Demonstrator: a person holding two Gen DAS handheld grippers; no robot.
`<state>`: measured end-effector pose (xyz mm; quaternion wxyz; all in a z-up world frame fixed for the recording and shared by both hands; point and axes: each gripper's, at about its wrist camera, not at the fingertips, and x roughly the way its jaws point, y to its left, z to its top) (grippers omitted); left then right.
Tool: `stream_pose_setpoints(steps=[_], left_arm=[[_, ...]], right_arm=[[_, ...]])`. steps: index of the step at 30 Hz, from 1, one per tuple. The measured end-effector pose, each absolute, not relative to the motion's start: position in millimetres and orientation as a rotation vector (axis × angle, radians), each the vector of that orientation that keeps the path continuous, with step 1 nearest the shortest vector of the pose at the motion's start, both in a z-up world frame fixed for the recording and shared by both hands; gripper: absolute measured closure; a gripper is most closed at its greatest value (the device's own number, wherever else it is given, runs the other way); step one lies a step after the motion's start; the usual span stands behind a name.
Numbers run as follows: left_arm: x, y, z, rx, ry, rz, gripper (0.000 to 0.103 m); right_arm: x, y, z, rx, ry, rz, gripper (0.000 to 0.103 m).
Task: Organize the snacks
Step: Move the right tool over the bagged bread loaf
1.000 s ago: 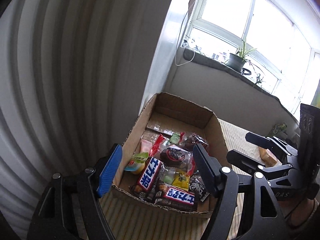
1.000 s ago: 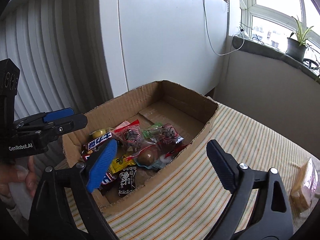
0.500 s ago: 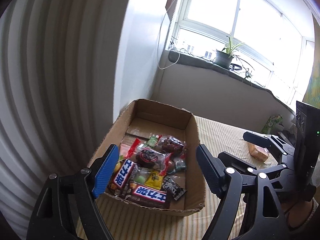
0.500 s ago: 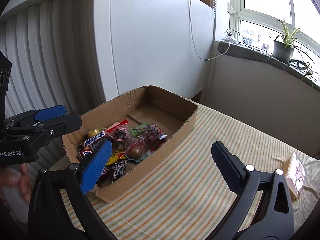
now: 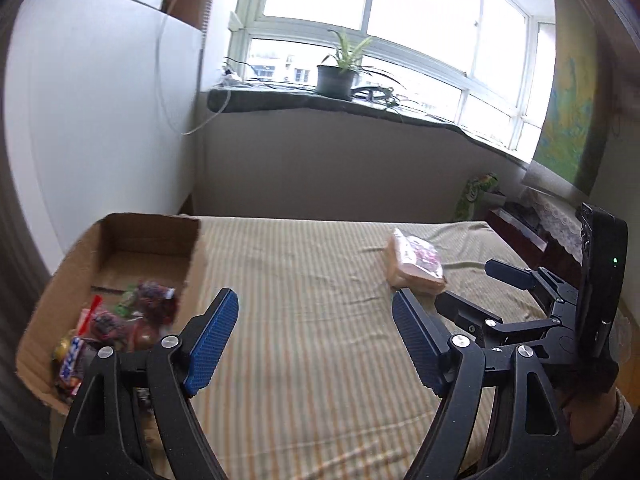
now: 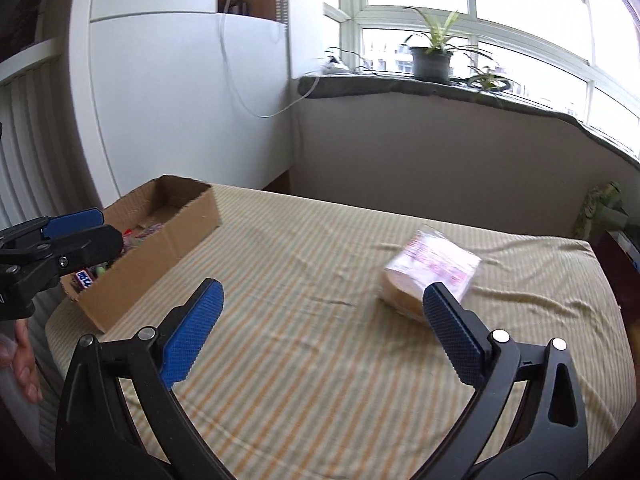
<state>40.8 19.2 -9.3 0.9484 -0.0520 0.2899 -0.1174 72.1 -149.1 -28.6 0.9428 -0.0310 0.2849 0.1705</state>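
Note:
A cardboard box (image 5: 191, 258) with several wrapped snacks (image 5: 120, 316) in it sits at the left end of the striped cloth. A clear packet of sliced bread (image 5: 416, 264) lies alone on the cloth, right of the middle. My left gripper (image 5: 315, 300) hangs open over bare cloth between the box and the bread, nothing between its blue pads. My right gripper (image 6: 323, 288) is wide open and empty; the bread packet (image 6: 432, 268) lies just beyond its right finger, apart from it. The box (image 6: 160, 252) shows at the left of the right wrist view, behind the left gripper (image 6: 111, 227).
The striped cloth (image 6: 320, 360) covers a table that ends at a low wall under a window sill with a potted plant (image 5: 338, 76). A white cabinet (image 6: 168, 100) stands behind the box. A green packet (image 5: 476, 196) sits far right. A person's hand (image 6: 24, 364) holds the left gripper.
Both grippers have swung right, away from the box and toward the bread packet. The box has slid to the left edge of both views. The jaws stand slightly wider.

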Motion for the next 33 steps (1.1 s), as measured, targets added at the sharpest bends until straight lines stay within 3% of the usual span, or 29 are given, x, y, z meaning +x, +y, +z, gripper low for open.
stream_pose_setpoints(steps=[15,26,33], left_arm=[[84,-71,-16,0.05,0.674,-0.424,0.023],[159,-98,-78,0.14,0.848,-0.509,0.023],[174,-113,-84,0.144,0.842,-0.6,0.023]], right_arm=[[79,-256,-30,0.012,0.632,0.205,0.0],[178,-289,-66,0.141,0.821,0.28,0.0],[241,-268,-79,0.177,0.884,0.364,0.0]])
